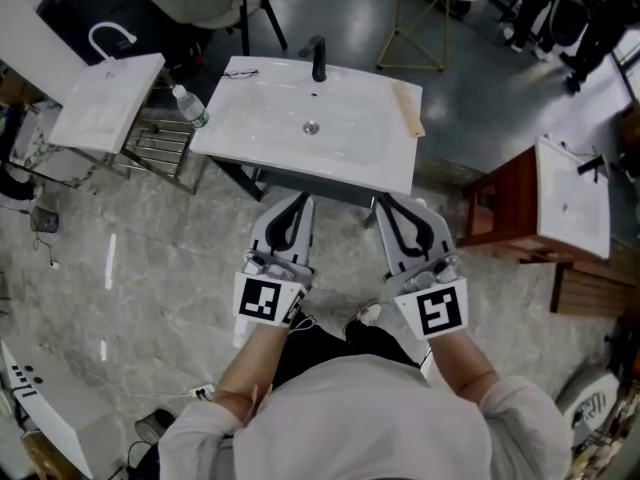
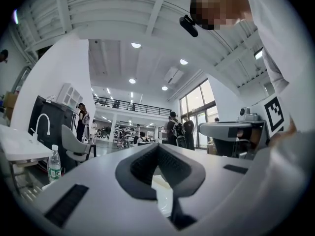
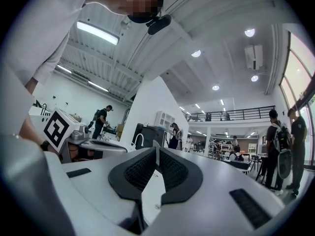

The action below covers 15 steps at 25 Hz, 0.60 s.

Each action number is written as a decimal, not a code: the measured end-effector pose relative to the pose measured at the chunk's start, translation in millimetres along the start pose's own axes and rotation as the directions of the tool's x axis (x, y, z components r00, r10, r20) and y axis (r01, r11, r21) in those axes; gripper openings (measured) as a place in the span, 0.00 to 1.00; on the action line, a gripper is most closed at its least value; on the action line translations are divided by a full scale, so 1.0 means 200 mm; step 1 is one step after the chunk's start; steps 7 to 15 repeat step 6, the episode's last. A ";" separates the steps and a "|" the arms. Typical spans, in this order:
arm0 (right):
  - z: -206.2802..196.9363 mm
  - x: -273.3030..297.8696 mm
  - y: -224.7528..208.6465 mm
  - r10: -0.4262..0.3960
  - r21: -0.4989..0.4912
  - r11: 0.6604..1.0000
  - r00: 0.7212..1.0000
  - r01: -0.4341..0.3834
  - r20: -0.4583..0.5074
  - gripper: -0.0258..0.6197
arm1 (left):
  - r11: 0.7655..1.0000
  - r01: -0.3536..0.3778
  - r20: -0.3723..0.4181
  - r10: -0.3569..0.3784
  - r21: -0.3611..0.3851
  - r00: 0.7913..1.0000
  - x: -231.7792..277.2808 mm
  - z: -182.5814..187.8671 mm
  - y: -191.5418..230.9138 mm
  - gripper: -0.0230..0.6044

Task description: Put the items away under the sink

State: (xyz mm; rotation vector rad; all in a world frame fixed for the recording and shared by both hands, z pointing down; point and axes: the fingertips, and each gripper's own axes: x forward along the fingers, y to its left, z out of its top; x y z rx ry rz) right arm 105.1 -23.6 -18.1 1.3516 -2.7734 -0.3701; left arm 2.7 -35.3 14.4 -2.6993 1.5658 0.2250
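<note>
A white sink (image 1: 250, 143) with a black faucet (image 1: 319, 60) stands in front of me in the head view. A clear water bottle (image 1: 190, 106) sits at its left edge and also shows in the left gripper view (image 2: 54, 163). A pale wooden piece (image 1: 408, 109) lies on the sink's right rim. My left gripper (image 1: 303, 201) and right gripper (image 1: 383, 204) are held side by side, tips near the sink's front edge. Both are shut with nothing between the jaws, as seen from the left gripper (image 2: 158, 147) and the right gripper (image 3: 156, 150). The space under the sink is hidden.
A second white basin (image 1: 105, 98) with a wire rack (image 1: 160, 144) stands to the left. A brown cabinet (image 1: 500, 208) carrying a white basin (image 1: 575, 203) is at the right. A chair (image 1: 205, 3) and a stool frame (image 1: 415, 28) stand behind the sink. Several people stand far off.
</note>
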 end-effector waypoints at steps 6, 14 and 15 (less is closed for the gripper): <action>0.06 0.03 0.01 0.003 -0.008 1.000 0.999 -0.002 0.033 0.11 | 1.000 -0.016 -0.009 0.016 -0.020 1.000 -0.04 0.01 0.03 0.04; 0.06 0.03 0.01 0.003 -0.008 1.000 0.999 -0.002 0.033 0.11 | 1.000 -0.016 -0.009 0.016 -0.020 1.000 -0.04 0.01 0.03 0.04; 0.06 0.03 0.01 0.003 -0.008 1.000 0.999 -0.002 0.033 0.11 | 1.000 -0.016 -0.009 0.016 -0.020 1.000 -0.04 0.01 0.03 0.04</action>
